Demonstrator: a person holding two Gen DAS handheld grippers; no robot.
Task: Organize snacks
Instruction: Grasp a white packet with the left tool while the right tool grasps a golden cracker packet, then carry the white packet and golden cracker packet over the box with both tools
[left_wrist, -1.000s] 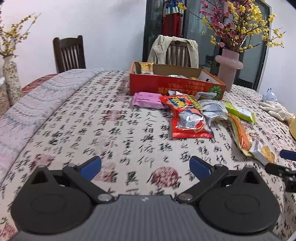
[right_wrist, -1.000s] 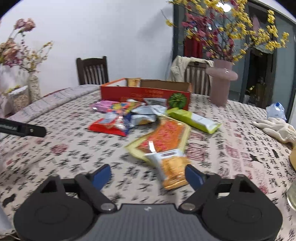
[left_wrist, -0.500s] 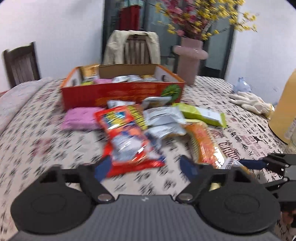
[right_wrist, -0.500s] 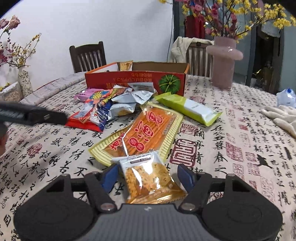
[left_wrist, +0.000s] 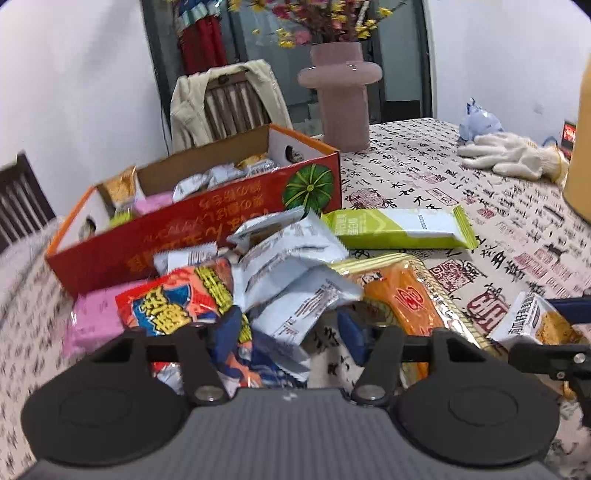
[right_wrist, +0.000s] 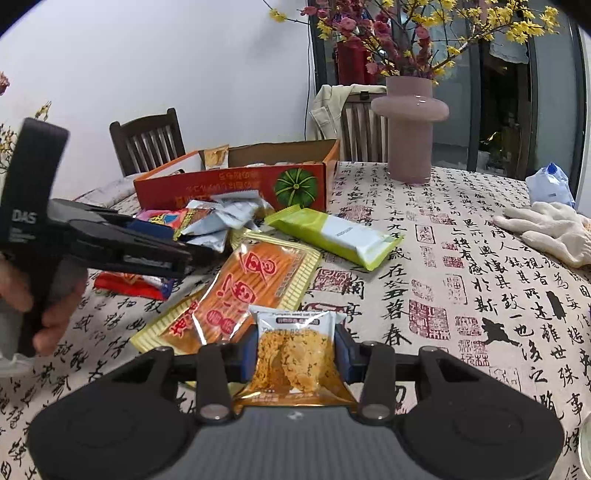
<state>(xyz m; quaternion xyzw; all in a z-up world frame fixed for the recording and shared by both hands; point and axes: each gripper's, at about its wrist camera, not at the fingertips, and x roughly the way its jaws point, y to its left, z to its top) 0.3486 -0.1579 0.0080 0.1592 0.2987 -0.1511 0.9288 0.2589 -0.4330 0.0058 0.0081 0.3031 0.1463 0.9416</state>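
Nearby, pink vase (right_wrist: 409, 140) and white gloves (right_wrist: 550, 229) flank the snack pile (left_wrist: 273, 273).

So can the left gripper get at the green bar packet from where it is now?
Probably not directly. The left gripper sits low in the pile, its jaws just closing around a white packet, and more white packets lie between it and the green bar packet. It would have to lift clear first.

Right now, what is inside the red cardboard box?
The red cardboard box holds several snack packets: silver-white ones, an orange one and a pink one. The front wall hides the bottom and anything lower.
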